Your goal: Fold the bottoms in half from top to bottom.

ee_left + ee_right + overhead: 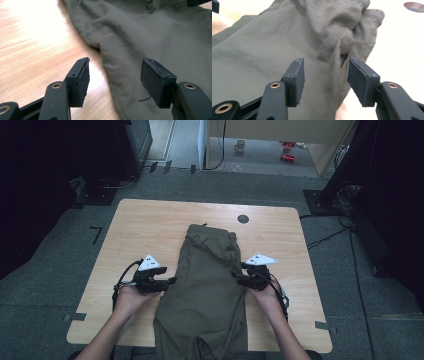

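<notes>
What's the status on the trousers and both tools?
Left tool open, at the trousers' left edge. Right tool open, at their right edge. Trousers flat on table, unheld. Nothing in the way.

Big thing in the way: the green pants (pixel 205 285) lie down the middle of the table (pixel 150 220), from near the far edge to past the near edge
Left of the pants: bare wood, room to pass; the left gripper (pixel 172 281) sits just beside the cloth edge
Right of the pants: a thinner strip of bare wood; the right gripper (pixel 235 278) sits at the cloth edge
Behind the pants: bare wood with a small dark round spot (pixel 243 219)
Gripper gaps: both stand apart with nothing pinched
</notes>
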Motion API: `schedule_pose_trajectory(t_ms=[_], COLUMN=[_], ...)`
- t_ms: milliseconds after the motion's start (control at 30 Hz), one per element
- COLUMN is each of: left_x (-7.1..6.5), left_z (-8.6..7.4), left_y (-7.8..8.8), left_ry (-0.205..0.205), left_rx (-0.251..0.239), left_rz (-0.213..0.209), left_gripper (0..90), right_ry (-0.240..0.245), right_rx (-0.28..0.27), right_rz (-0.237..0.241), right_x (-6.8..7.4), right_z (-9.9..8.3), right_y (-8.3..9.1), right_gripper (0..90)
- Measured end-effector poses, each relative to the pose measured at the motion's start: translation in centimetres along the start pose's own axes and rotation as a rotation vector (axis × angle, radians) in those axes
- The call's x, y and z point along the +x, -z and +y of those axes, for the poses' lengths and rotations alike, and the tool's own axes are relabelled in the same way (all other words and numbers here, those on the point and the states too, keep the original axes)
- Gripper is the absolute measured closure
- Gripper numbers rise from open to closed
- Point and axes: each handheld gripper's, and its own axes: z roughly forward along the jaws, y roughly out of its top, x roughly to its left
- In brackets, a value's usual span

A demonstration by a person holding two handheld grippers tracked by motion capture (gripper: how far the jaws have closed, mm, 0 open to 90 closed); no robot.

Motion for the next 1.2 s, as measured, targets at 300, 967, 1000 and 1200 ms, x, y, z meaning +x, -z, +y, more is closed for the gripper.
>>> schedule_pose_trajectory(t_ms=[300,967,1000,1200], left_x=[2.0,4.7,4.8,5.4], left_z=[2.3,6.5,6.7,8.2], left_y=[-1.8,-5.1,-5.2,-6.3], left_ry=[0.008,-0.007,-0.001,-0.006], left_rx=[0.024,0.038,0.035,0.039], left_rz=[-0.028,-0.028,-0.033,-0.032], left_gripper=[41.0,41.6,41.3,40.8], right_ry=[-0.015,-0.047,-0.049,-0.066], right_rx=[0.027,0.025,0.021,0.037], right_rz=[-0.008,-0.013,-0.015,-0.024], right_x=[-1.5,-4.8,-4.9,-5.4], right_z=[1.3,5.4,5.6,6.6], right_y=[-0.6,-3.1,-3.3,-5.0], right_gripper=[41.2,41.0,40.7,36.8])
